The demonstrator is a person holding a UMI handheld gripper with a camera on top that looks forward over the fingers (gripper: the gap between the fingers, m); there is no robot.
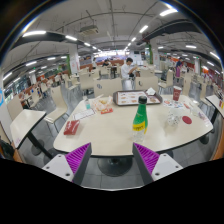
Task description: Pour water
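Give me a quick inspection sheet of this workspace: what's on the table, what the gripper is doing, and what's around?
Surface: white table, standing well ahead of the gripper.
Job's things: green bottle with a yellow top, upright near the table's front edge; cup further back to its right.
Clutter: dark tray at the back; red items at the left; small red item right of the bottle.
Gripper: gripper open, holding nothing, short of the table.
Cables: nothing seen.
Surroundings: large hall with ceiling lights, more tables and chairs; a person far behind.
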